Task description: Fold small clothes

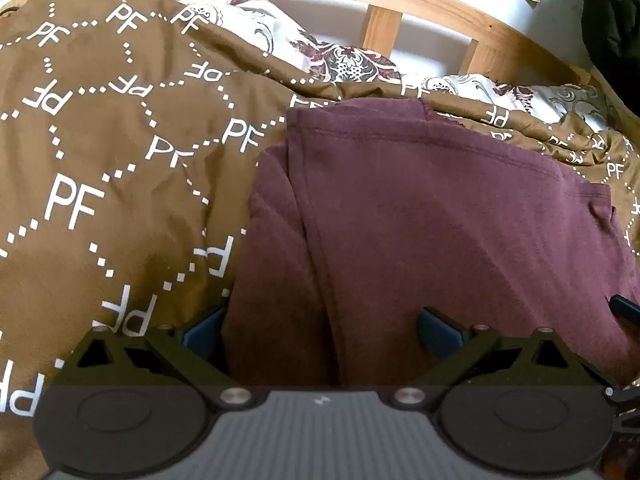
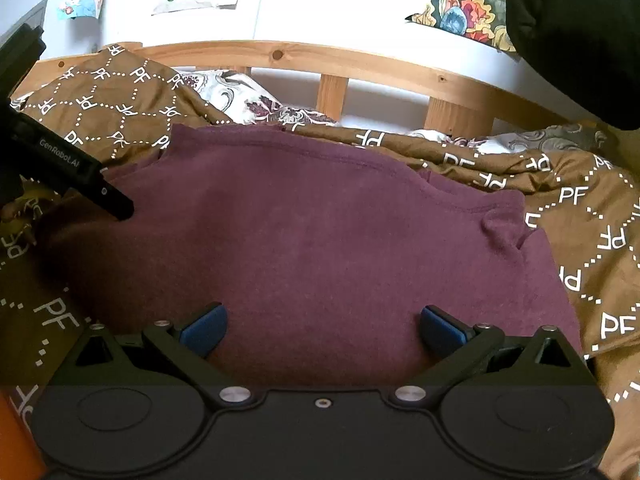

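Maroon garment (image 2: 320, 240) — soft matt knit cloth, faintly fuzzy, stitched hems. Brown duvet cover (image 1: 120, 160) — smooth woven cloth, white printed lettering. Floral pillow (image 1: 344, 60): printed cotton-like fabric. Bed frame (image 2: 340, 64) — pale knotty wood, satin finish. Left gripper (image 1: 320, 332) and right gripper (image 2: 322, 330): matt black plastic, blue rubbery pads, shiny metal pivot pins.

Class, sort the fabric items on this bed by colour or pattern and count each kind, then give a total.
Maroon garment: 1
Brown duvet printed "PF": 1
White floral pillows: 2 (one, one)
Total: 4
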### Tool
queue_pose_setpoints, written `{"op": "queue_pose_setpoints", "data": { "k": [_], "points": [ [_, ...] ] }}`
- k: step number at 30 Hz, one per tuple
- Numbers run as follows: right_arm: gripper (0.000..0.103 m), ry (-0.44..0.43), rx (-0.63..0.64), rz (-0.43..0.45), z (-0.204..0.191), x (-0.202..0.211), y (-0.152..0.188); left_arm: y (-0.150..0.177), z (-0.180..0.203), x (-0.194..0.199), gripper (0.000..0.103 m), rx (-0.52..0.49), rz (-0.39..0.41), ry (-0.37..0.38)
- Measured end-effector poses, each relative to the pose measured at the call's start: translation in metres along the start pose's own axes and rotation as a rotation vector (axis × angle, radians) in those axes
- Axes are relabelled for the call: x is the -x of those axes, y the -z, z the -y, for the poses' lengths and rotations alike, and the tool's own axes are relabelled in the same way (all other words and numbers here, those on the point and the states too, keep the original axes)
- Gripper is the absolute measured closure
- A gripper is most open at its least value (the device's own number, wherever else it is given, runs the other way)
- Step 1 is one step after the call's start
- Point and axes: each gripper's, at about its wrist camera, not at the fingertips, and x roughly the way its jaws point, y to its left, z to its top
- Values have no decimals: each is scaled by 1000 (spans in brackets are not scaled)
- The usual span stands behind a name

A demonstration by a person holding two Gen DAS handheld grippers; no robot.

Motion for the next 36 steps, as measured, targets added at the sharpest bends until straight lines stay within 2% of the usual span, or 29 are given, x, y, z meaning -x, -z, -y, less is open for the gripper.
{"op": "queue_pose_setpoints", "data": {
  "k": [26,31,36],
  "points": [
    [0,-14,-23,-12,4,-2,3,-2,-2,-3,2,2,-34,8],
    [1,-14,-23,-13,4,-3,3,-5,-5,3,23,40,-39,23],
    [0,-15,-24,-13,4,-3,3,-7,2,5,49,12,-62,28]
  ]
}}
